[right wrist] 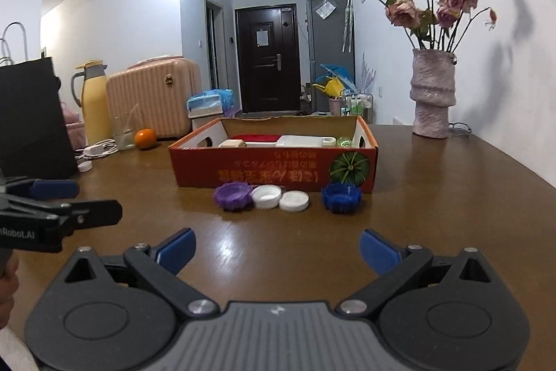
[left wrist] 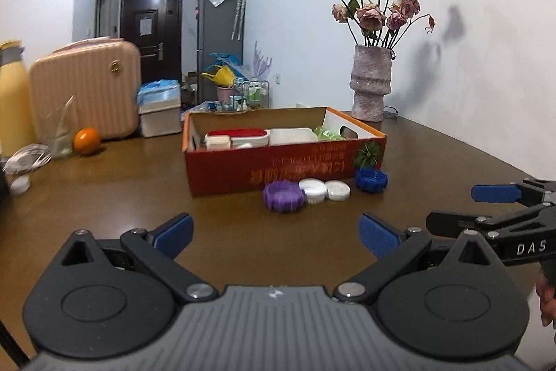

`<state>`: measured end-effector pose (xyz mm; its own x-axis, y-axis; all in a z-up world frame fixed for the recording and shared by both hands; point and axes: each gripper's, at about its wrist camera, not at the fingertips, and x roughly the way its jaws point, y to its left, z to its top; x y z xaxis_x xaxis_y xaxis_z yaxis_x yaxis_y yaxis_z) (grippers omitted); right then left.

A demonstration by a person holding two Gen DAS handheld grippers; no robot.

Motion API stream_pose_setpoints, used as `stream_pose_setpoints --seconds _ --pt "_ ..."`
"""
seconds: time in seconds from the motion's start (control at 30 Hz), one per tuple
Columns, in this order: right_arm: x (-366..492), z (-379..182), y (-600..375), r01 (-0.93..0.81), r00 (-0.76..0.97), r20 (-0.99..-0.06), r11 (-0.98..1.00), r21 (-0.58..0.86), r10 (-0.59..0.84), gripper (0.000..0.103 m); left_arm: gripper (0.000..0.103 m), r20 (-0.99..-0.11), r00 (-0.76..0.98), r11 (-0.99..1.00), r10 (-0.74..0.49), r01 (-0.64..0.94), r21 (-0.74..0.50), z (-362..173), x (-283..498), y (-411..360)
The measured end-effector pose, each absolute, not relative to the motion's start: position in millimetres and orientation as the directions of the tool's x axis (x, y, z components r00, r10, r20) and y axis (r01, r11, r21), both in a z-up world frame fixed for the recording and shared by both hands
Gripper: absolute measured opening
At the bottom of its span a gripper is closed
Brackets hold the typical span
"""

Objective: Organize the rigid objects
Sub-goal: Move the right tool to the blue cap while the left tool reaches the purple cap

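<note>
A red cardboard box point(left wrist: 264, 167) point(right wrist: 264, 167) stands open on the brown table and holds a red-and-white case, white containers and a green item. In front of it lie a purple ridged cap point(left wrist: 283, 196) point(right wrist: 232, 195), two white caps point(left wrist: 314, 190) point(right wrist: 266, 196) point(left wrist: 337, 190) point(right wrist: 293, 200) and a blue ridged cap point(left wrist: 371, 179) point(right wrist: 341, 197). My left gripper point(left wrist: 276, 233) is open and empty, short of the caps. My right gripper point(right wrist: 276, 249) is open and empty, also short of them. Each gripper shows at the edge of the other's view.
A vase of dried roses point(left wrist: 371, 82) point(right wrist: 432, 93) stands at the back right of the table. An orange point(left wrist: 87, 140) point(right wrist: 145, 138), a glass, a yellow flask point(right wrist: 92, 99), a black bag point(right wrist: 31, 117) and a white cable lie at the left.
</note>
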<state>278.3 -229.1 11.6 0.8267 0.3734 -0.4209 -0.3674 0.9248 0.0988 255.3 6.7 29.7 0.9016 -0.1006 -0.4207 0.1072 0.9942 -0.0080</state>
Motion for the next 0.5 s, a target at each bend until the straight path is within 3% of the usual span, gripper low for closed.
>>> stream_pose_setpoints --seconds 0.33,0.5 --pt "399 8 -241 -0.32 0.79 -0.516 0.941 0.113 0.331 0.099 0.101 -0.562 0.813 0.988 -0.152 0.146 -0.054 2 370 6" --pt "447 -5 -234 -0.307 0.763 -0.566 0.946 0.107 0.311 0.093 0.086 -0.593 0.794 0.988 -0.134 0.15 -0.023 -13 414 -4"
